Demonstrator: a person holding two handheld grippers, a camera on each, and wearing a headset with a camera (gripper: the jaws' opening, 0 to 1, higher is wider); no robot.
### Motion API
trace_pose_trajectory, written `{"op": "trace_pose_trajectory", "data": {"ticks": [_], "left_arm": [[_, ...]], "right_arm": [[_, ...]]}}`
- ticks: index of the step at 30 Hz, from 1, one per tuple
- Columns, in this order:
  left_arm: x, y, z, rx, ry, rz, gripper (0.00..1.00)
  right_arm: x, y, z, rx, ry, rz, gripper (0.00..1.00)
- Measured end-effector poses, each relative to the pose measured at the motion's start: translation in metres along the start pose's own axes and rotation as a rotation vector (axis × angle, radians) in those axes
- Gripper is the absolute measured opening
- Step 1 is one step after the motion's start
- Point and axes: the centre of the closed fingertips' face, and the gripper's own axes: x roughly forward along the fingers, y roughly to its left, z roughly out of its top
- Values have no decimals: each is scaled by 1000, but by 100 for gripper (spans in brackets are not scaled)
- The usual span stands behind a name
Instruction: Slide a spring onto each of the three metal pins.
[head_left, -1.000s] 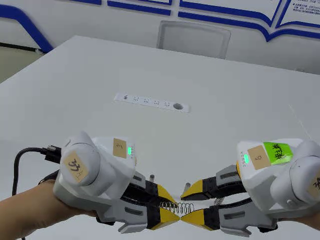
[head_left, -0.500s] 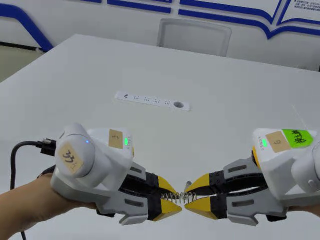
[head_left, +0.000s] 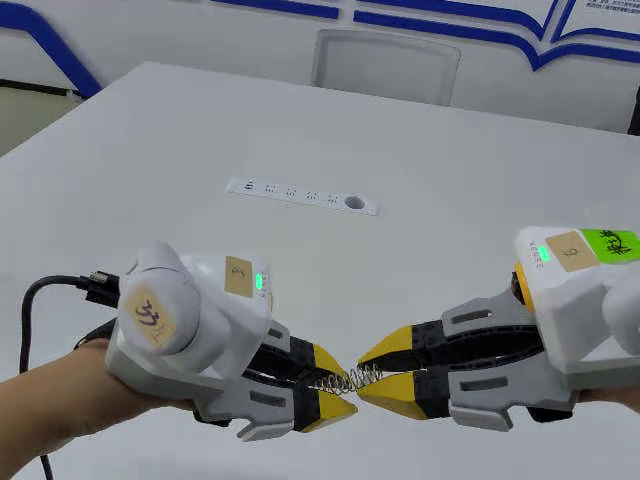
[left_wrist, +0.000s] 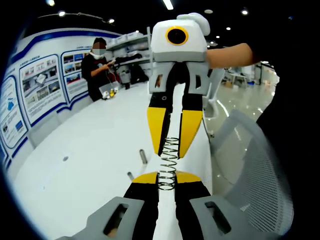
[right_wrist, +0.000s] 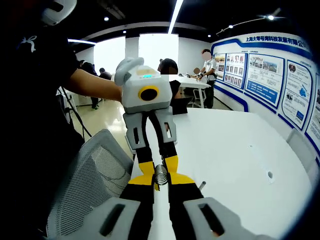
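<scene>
White-shelled, black-jawed, yellow at the ends. Black cable (head_left: 40, 300) on left hand-held gripper (head_left: 340, 385); green sticker (head_left: 610, 244) on right hand-held gripper (head_left: 365, 377).

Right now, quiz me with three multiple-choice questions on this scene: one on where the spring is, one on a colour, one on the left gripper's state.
1. Where is the spring?
A. lying on the table
B. spanning between both grippers' fingers
C. slid over a pin

2. What colour are the finger ends?
A. yellow
B. red
C. green

3. The left gripper is:
A. wide open
B. shut and empty
C. shut on the spring

Answers:
1 B: the spring bridges the left gripper and right gripper, above the table and off the pins.
2 A: the fingers end in yellow.
3 C: in the left gripper view, its fingers pinch the coil's near end.
</scene>
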Motion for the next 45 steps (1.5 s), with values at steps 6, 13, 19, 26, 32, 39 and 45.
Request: {"op": "trace_pose_trajectory", "data": {"ticks": [6,13,19,26,32,39,45], "left_arm": [[2,4,3,-7,-17,27,10],[2,13,6,-67,-60,51,12],[-7,26,13,-126,-124,86,19],[-18,33,1,-146,-103,106,35],[-22,28,-4,-168,-114,98,51],[-27,35,-12,-204,-118,149,71],[-26,39,-20,-208,-94,173,81]], "right_arm": [[2,-4,13,20,-53,-16,11],[4,-12,18,41,-69,-57,10],[-2,-21,23,79,-105,-82,10],[-23,-58,24,101,-117,-219,10],[-28,-85,-11,149,-22,-310,10],[-15,-102,-56,210,78,-368,10],[-2,-112,-85,223,144,-386,10]]}}
